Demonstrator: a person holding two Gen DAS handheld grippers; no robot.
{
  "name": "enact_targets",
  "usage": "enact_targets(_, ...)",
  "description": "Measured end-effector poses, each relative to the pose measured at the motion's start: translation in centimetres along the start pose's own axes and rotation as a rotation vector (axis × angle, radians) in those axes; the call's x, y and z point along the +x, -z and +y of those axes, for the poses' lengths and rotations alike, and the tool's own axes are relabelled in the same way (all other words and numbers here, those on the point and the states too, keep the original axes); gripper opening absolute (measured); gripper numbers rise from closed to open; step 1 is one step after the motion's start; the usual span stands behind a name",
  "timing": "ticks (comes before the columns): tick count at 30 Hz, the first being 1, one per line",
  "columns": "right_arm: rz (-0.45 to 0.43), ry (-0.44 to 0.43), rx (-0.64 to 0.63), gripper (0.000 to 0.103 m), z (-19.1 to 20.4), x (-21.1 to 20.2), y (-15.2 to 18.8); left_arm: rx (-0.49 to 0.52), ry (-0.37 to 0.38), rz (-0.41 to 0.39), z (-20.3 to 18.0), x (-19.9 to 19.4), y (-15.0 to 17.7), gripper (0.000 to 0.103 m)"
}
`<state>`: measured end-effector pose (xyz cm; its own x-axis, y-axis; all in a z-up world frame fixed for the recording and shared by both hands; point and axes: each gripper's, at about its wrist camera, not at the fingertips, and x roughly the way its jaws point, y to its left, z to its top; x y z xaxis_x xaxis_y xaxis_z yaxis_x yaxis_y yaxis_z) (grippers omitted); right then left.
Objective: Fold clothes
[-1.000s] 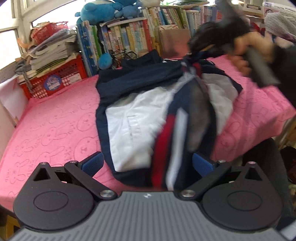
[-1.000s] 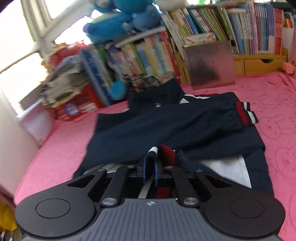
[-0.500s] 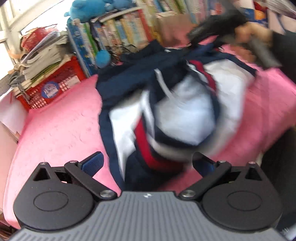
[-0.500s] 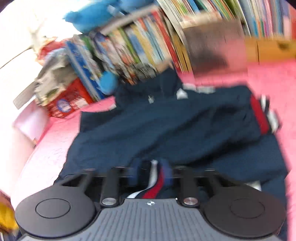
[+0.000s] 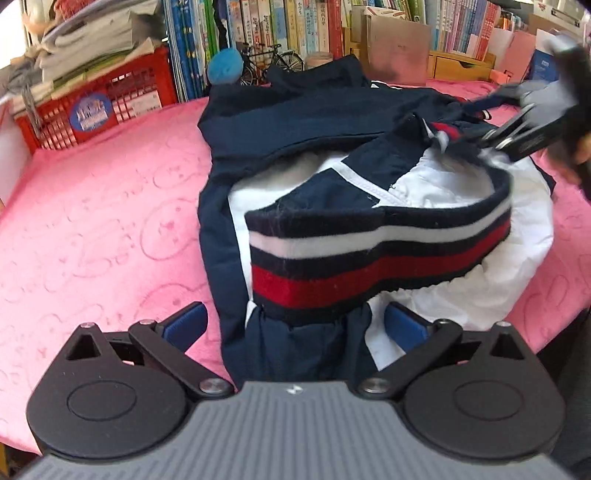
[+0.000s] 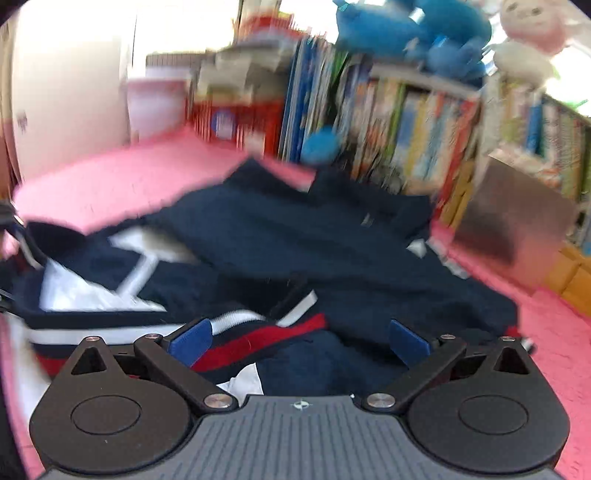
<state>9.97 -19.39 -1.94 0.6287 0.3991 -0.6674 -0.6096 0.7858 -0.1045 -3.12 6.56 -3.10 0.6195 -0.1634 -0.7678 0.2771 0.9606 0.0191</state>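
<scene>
Left hand-held gripper (image 5: 293, 325) has its jaws spread wide and clamps nothing; the blue pads (image 5: 184, 325) sit either side of the jacket's near edge, where navy cloth bunches between them without contact that I can confirm. Right hand-held gripper (image 6: 299, 339) is also spread apart and empty, hovering low over the cloth. Its view is motion-blurred, so fine detail there is unreliable.

Surface is a pink tabletop (image 5: 92, 221) with an embossed cover. It carries the whole jacket (image 5: 295, 110), which lies roughly centred with its collar end toward the bookshelf (image 5: 295, 22) at the back.

The navy body lies mostly flat at the far side. The near half is folded over, white lining (image 5: 517, 236) facing up. Judgement: this is a mid-fold state, with the bottom brought up toward the chest and not yet flattened.

The striped hem band (image 5: 376, 258), navy, white and red, stands up in a curved ridge just ahead of the left gripper, right of its centreline. Probably propped by bunched lining underneath, since nothing grips it.

From the left view, the right gripper (image 5: 524, 125) sits at the far right end of that fold, touching or just above the cloth; cannot tell which.

Red crate (image 5: 99, 107) stands well clear at back left.
</scene>
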Motion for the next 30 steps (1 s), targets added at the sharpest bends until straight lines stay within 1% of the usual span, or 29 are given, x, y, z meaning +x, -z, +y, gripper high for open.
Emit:
enact_targets(1,0.038,0.011,0.004,0.094,0.4,1.0,0.0,-0.016,0.007,0.0,0.1,0.2,-0.1,0.103)
enact_targets(2,0.034,0.039,0.015,0.082,1.0,0.7,0.1,-0.032,0.014,-0.001,0.2,0.4,-0.2,0.103)
enact_targets(3,0.03,0.066,0.027,0.074,1.6,0.4,0.3,-0.053,0.012,-0.008,0.3,0.5,-0.3,0.103)
enact_targets(4,0.026,0.093,0.038,0.054,2.2,0.1,0.4,-0.075,0.01,-0.016,0.3,0.7,-0.4,0.092)
enact_targets(5,0.022,0.121,0.049,0.032,2.8,-0.3,0.5,-0.106,0.018,-0.025,0.5,0.6,-0.5,0.07)
enact_targets(6,0.018,0.148,0.061,0.018,3.4,-0.6,0.7,-0.131,0.022,-0.03,0.7,0.5,-0.8,0.064)
enact_targets(7,0.006,0.172,0.075,0.013,3.8,-1.2,0.8,-0.156,0.027,-0.034,0.8,0.3,-1.2,0.055)
enact_targets(10,-0.101,0.212,0.152,0.012,3.7,-5.3,1.3,-0.172,0.058,-0.06,1.2,-0.5,-2.1,0.047)
enact_targets(12,-0.169,0.221,0.209,0.012,3.0,-7.8,1.4,-0.16,0.076,-0.088,1.1,-1.1,-3.2,0.045)
enact_targets(13,-0.167,0.234,0.222,0.012,2.4,-8.0,1.5,-0.154,0.085,-0.102,1.0,-1.5,-3.7,0.045)
enact_targets(15,-0.162,0.258,0.247,0.012,1.2,-8.2,1.9,-0.145,0.093,-0.167,1.1,-2.4,-5.2,0.046)
enact_targets(17,-0.157,0.283,0.273,0.014,0.0,-8.5,2.2,-0.132,0.096,-0.237,1.1,-3.1,-6.8,0.056)
enact_targets(18,-0.155,0.296,0.286,0.017,-0.6,-8.6,2.3,-0.124,0.084,-0.245,1.2,-2.6,-7.3,0.059)
enact_targets(19,-0.152,0.308,0.299,0.028,-1.2,-8.7,2.5,-0.116,0.072,-0.252,1.3,-2.1,-7.8,0.063)
enact_targets(20,-0.15,0.32,0.312,0.046,-1.8,-8.8,2.7,-0.102,0.06,-0.232,1.3,-1.0,-8.3,0.064)
enact_targets(21,-0.148,0.333,0.325,0.054,-2.4,-9.0,2.8,-0.09,0.049,-0.196,1.4,0.4,-8.6,0.065)
enact_targets(22,-0.139,0.338,0.331,0.065,-2.9,-8.9,3.1,-0.079,0.045,-0.148,1.5,1.7,-8.7,0.065)
enact_targets(23,-0.111,0.325,0.319,0.067,-3.2,-8.2,3.8,-0.067,0.039,-0.099,1.5,2.9,-8.7,0.065)
enact_targets(24,-0.092,0.309,0.306,0.067,-3.4,-7.6,4.4,-0.06,0.034,-0.067,1.5,3.7,-8.5,0.065)
enact_targets(25,-0.102,0.29,0.294,0.072,-3.4,-7.6,4.9,-0.061,0.034,-0.057,1.8,3.9,-8.2,0.066)
enact_targets(26,-0.126,0.278,0.275,0.085,-3.5,-7.9,5.0,-0.067,0.042,-0.06,2.2,3.8,-8.2,0.066)
enact_targets(27,-0.156,0.265,0.251,0.091,-3.5,-8.2,5.1,-0.082,0.054,-0.068,2.8,3.4,-8.2,0.066)
enact_targets(28,-0.205,0.25,0.219,0.098,-3.5,-9.0,5.0,-0.1,0.064,-0.079,3.5,2.9,-8.3,0.067)
enact_targets(29,-0.258,0.239,0.198,0.1,-3.6,-9.7,4.9,-0.117,0.07,-0.088,4.2,2.5,-8.5,0.069)
enact_targets(30,-0.293,0.228,0.184,0.102,-3.8,-10.5,4.7,-0.126,0.075,-0.093,4.7,2.2,-8.8,0.071)
